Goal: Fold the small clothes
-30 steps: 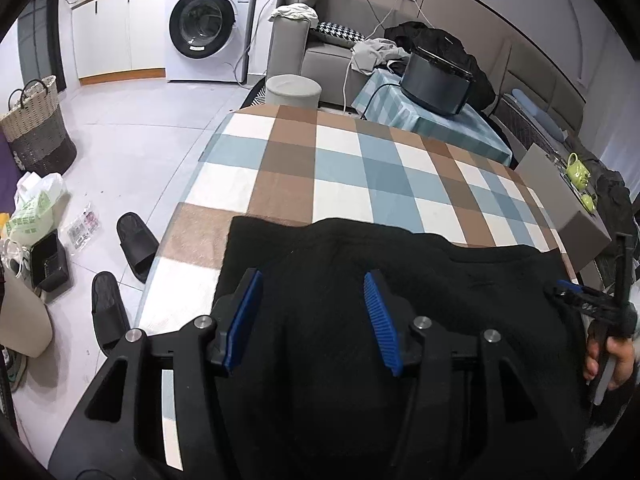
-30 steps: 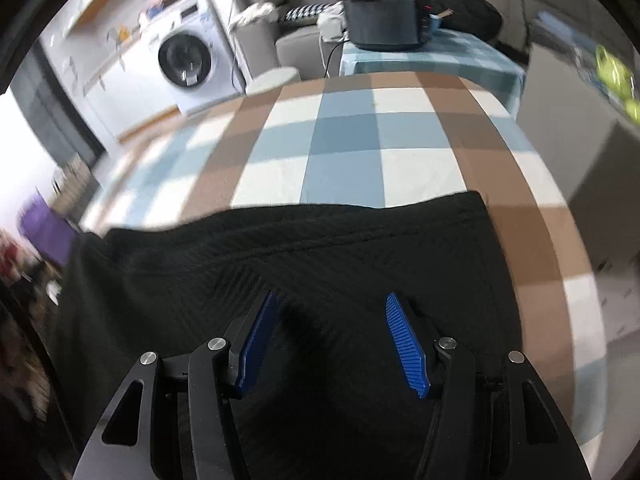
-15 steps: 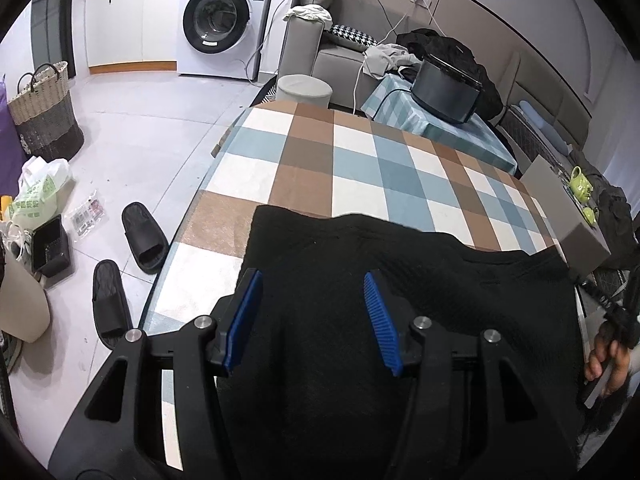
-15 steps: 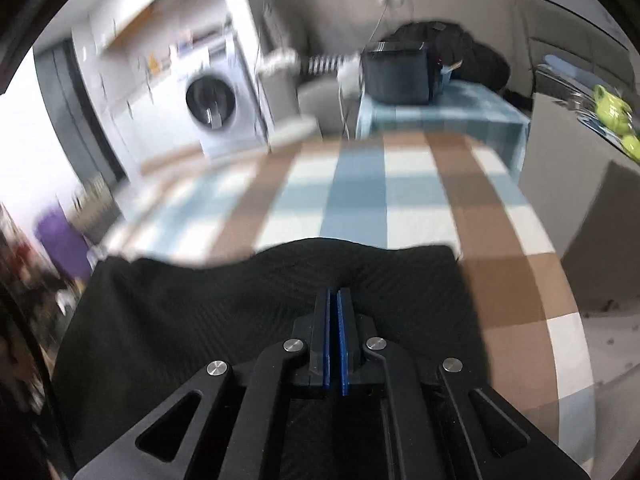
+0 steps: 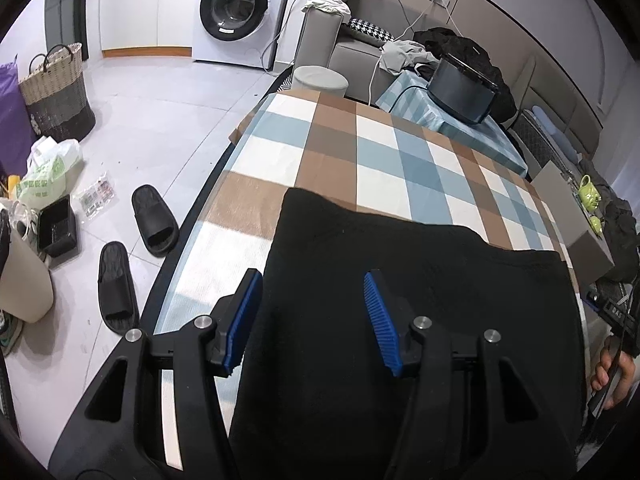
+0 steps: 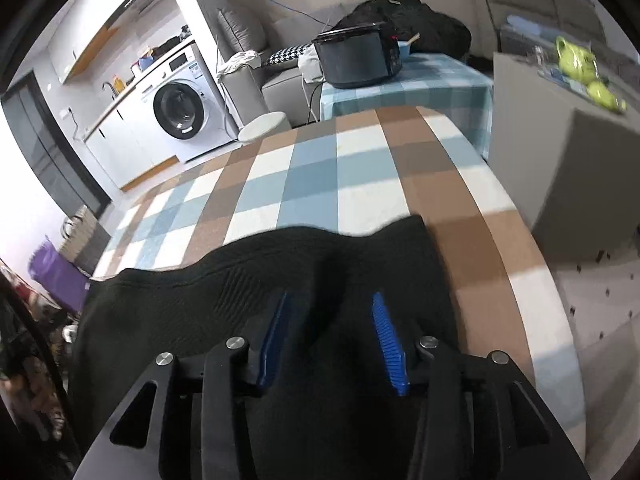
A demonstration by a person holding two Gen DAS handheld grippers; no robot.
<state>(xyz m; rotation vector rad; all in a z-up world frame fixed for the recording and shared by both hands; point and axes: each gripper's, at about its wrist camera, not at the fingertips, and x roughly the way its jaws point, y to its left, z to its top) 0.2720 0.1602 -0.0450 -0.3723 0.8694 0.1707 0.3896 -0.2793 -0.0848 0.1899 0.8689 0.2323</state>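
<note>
Left wrist view: your left gripper (image 5: 314, 320) is spread wide, blue pads (image 5: 380, 320) apart, holding nothing. It hovers over the near left part of the black garment (image 5: 420, 300), which lies flat on the checked tablecloth (image 5: 360, 152) at the near end of the table. The garment's far edge runs across the brown and white squares. Your right hand (image 5: 614, 376) shows at the right edge, beside the garment. Two black slippers (image 5: 136, 248) lie on the floor to the left.

Right wrist view: your right gripper (image 6: 332, 336) is also parted, with nothing between its pads. It sits above the garment's right portion (image 6: 280, 280), whose far edge is wavy. A dark cooker (image 6: 360, 56) stands on the table beyond.
</note>
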